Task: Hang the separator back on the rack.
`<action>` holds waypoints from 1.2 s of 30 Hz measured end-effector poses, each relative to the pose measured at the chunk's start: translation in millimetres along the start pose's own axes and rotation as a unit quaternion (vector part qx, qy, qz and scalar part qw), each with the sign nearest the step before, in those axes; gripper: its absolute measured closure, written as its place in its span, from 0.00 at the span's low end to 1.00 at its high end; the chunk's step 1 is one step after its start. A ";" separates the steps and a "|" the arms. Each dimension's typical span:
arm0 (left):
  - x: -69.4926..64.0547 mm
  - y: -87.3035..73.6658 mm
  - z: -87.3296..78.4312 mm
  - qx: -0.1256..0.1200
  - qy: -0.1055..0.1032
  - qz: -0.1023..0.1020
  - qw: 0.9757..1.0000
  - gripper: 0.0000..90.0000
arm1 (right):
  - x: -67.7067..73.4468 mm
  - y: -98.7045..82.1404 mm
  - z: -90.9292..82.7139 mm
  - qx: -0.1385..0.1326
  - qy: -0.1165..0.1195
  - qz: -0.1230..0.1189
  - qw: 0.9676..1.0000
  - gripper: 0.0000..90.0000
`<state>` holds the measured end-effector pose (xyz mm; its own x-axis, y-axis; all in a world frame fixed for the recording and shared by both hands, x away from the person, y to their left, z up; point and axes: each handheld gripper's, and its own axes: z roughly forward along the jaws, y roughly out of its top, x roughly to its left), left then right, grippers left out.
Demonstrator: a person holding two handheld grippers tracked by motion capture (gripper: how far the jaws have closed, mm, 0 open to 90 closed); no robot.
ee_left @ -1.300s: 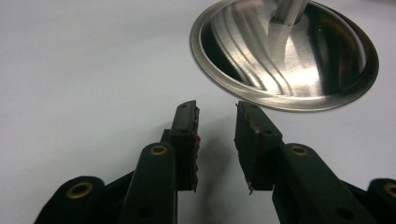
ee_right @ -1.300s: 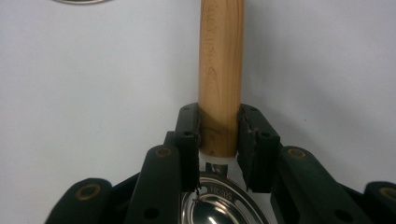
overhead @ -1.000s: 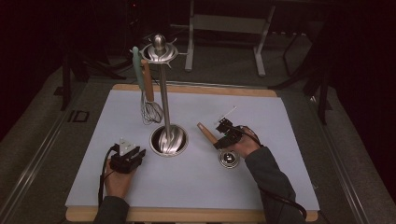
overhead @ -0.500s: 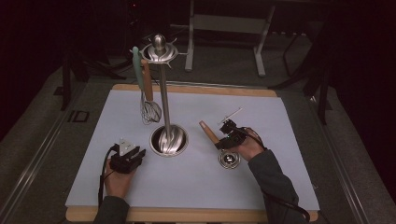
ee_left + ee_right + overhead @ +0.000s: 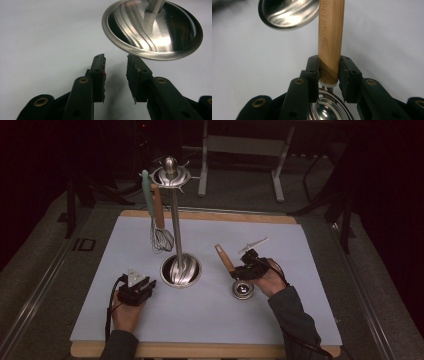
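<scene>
My right gripper is shut on the wooden handle of a utensil at the mat's middle right. Its round metal head lies on the mat just under my hand. In the right gripper view both pads clamp the handle near its lower end, above the metal head. My left gripper rests at the front left, open and with nothing in it. Its jaws point at the rim of the steel stand's round base.
The steel stand rises from its base at the mat's centre. A whisk and a teal-handled tool hang from its top hooks. The white mat covers a wooden board; dark frames stand behind the table.
My right gripper has shifted slightly right and up, raising the handle end a little. The metal head stays in about the same spot. The left hand has not moved.
</scene>
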<state>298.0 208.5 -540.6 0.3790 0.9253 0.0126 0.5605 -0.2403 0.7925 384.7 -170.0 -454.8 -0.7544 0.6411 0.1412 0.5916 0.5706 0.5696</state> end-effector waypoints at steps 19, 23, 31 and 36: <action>-0.1 0.0 0.1 0.000 0.001 0.001 1.000 0.76 | 7.8 -3.2 -20.8 -0.078 0.005 -0.006 0.997 0.79; 0.0 0.0 0.1 0.000 0.000 0.000 1.000 0.76 | 10.3 -3.6 -24.8 -0.089 0.005 -0.010 0.996 0.79; 0.2 0.0 -0.1 0.000 0.000 0.001 1.000 0.76 | 17.7 -1.2 -31.7 -0.107 0.007 -0.022 0.994 0.79; 0.1 0.0 -0.2 0.000 0.000 0.001 1.000 0.76 | 21.6 0.2 -36.0 -0.118 0.008 -0.025 0.993 0.79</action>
<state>297.9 208.7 -540.5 0.3801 0.9248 0.0134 0.5606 -0.2419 0.7920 358.3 -174.5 -422.5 -0.7867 0.6058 0.1192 0.4711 0.4642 0.7500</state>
